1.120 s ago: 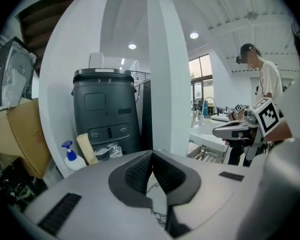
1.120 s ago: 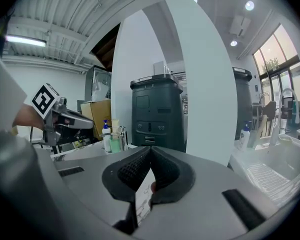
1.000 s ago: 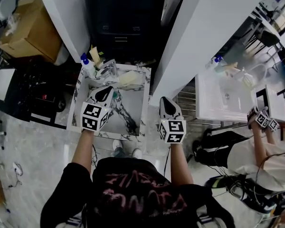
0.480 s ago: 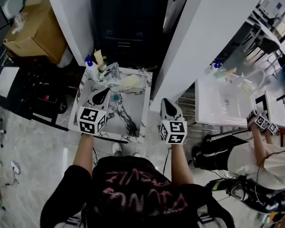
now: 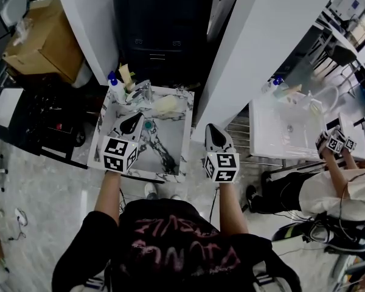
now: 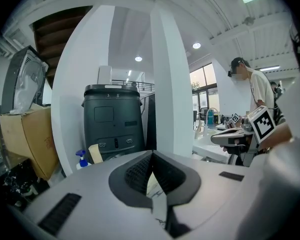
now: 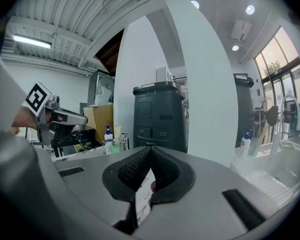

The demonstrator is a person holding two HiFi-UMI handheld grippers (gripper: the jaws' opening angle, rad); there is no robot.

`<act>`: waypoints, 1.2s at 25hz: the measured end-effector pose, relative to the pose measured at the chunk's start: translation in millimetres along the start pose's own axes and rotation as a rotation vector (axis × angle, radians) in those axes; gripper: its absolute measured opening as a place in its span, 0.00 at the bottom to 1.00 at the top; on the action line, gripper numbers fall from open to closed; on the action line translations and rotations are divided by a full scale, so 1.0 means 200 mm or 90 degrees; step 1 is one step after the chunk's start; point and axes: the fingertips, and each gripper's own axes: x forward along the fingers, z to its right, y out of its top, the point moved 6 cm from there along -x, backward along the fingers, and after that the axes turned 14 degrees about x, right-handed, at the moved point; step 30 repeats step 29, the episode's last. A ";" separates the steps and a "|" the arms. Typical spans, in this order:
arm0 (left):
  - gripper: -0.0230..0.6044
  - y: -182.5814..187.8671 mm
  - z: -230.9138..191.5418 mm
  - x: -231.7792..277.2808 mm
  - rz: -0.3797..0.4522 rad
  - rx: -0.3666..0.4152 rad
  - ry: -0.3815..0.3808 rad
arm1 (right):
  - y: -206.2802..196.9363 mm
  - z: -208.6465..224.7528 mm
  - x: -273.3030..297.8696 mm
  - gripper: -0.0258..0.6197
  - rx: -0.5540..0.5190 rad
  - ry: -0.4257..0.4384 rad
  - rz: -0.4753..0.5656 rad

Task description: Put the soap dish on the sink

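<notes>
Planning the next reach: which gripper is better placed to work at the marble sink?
Left. The left gripper hangs over the sink; the right gripper is outside its right rim.

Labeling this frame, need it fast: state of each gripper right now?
Left gripper: shut, holding nothing.
Right gripper: shut, holding nothing.

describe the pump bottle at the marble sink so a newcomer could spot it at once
Find the marble-veined sink between the person and the dark bin. At its back left corner, left of the tap, stands the pump bottle. Its blue pump top sets it apart from the beige item beside it.
</notes>
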 end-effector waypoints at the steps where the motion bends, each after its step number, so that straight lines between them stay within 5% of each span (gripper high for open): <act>1: 0.06 0.00 0.00 0.00 0.001 0.000 0.000 | 0.00 0.00 0.00 0.05 0.000 0.000 0.000; 30: 0.06 0.04 -0.02 -0.05 0.021 -0.011 0.008 | 0.01 -0.08 0.02 0.05 -0.020 0.014 -0.004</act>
